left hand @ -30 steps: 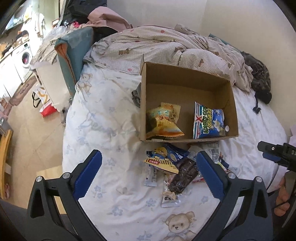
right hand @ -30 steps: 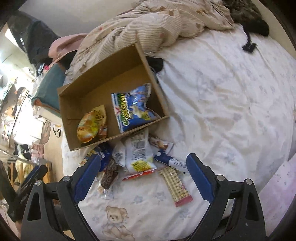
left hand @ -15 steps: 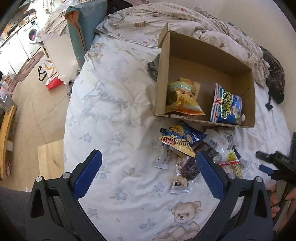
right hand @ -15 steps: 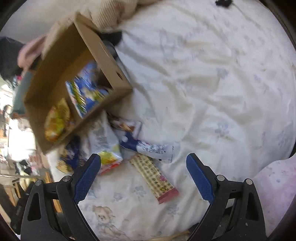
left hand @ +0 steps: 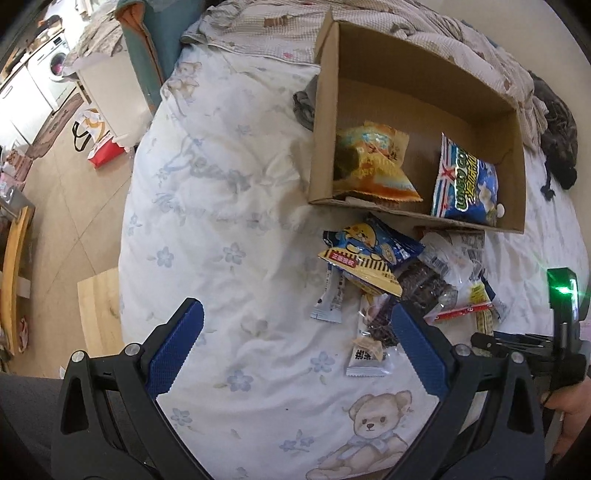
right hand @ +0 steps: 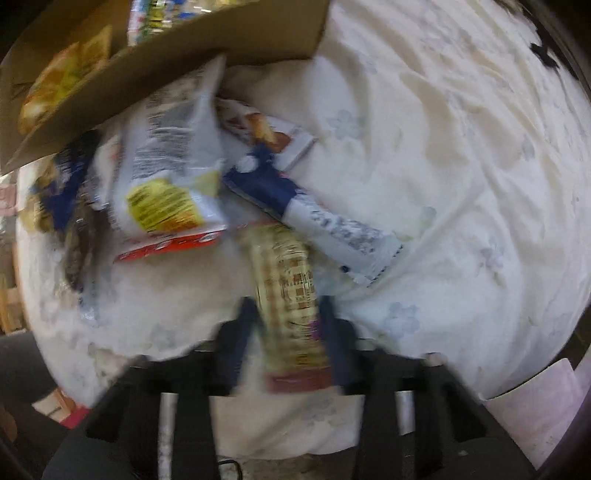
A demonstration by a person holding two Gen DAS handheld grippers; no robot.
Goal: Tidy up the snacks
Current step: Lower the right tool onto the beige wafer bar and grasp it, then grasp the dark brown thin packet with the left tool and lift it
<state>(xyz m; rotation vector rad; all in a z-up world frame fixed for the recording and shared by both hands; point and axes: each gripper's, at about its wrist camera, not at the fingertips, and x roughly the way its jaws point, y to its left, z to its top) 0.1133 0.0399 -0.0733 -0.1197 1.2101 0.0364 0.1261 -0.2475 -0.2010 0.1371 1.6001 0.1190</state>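
A cardboard box (left hand: 417, 62) on the bed holds an orange snack bag (left hand: 373, 162) and a blue-and-white snack bag (left hand: 465, 184). A heap of loose snack packets (left hand: 388, 273) lies on the sheet in front of it. My left gripper (left hand: 295, 347) is open and empty, above bare sheet left of the heap. My right gripper (right hand: 286, 317) has its jaws closed in on a long tan checked wafer packet (right hand: 288, 280) at the heap's near edge; the view is blurred. Beside it lie a blue-and-white bar (right hand: 314, 218) and a white-yellow bag (right hand: 173, 166).
The bed has a white floral sheet with a teddy-bear print (left hand: 373, 424) and a crumpled quilt (left hand: 258, 33) behind the box. The bed edge drops to the floor at left, with a wooden stool (left hand: 99, 310). Dark clothing (left hand: 557, 133) lies at the far right.
My right gripper dropped down to the heap and closed its jaws around the tan wafer packet. My left gripper moved slightly closer to the bed and stayed open.
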